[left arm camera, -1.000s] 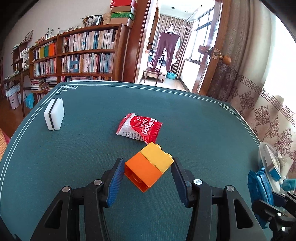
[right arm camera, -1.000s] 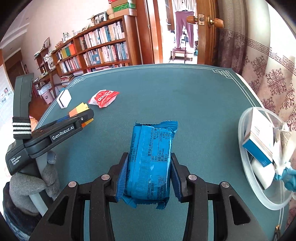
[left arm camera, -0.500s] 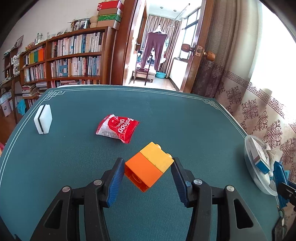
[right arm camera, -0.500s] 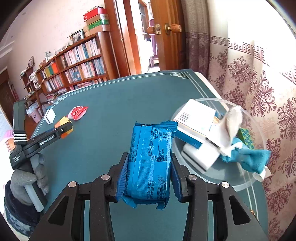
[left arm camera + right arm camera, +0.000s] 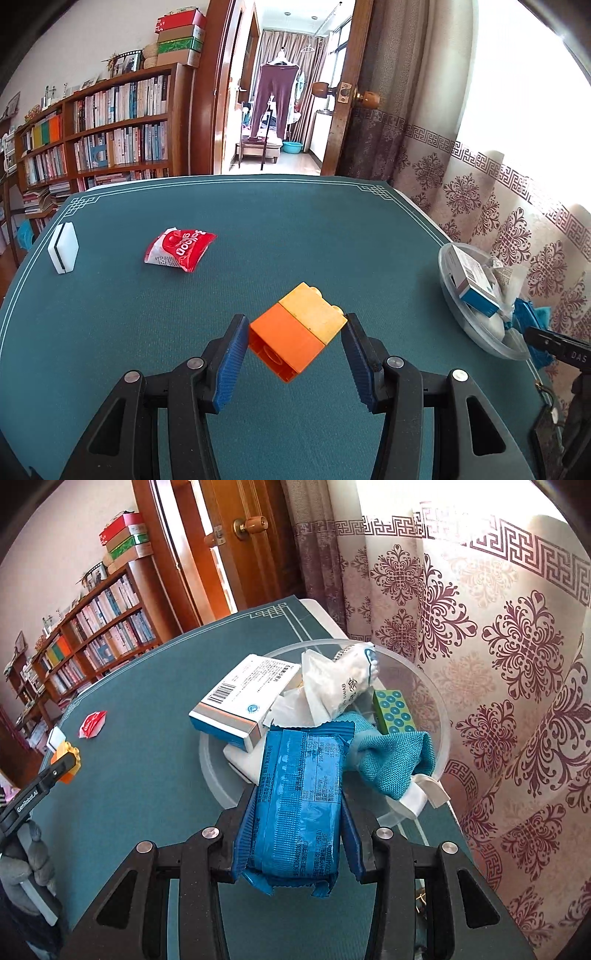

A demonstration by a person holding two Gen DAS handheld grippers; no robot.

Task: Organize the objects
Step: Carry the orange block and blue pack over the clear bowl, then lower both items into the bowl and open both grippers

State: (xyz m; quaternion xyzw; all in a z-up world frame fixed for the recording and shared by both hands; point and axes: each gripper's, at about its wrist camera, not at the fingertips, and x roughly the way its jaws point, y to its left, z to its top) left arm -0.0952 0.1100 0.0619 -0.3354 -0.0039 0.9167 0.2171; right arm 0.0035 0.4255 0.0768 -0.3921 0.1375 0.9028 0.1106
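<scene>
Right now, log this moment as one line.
left gripper: holds blocks | right gripper: holds blue packet over bowl | table: red packet, white block

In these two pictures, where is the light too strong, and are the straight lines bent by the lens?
Left wrist view: the window area at upper right is blown out to white; the table edge curves like a bow; the corners are dark. Right wrist view: sunlight through the curtain washes out its top; the blue packet stays sharp; the bookshelf leans strongly.
</scene>
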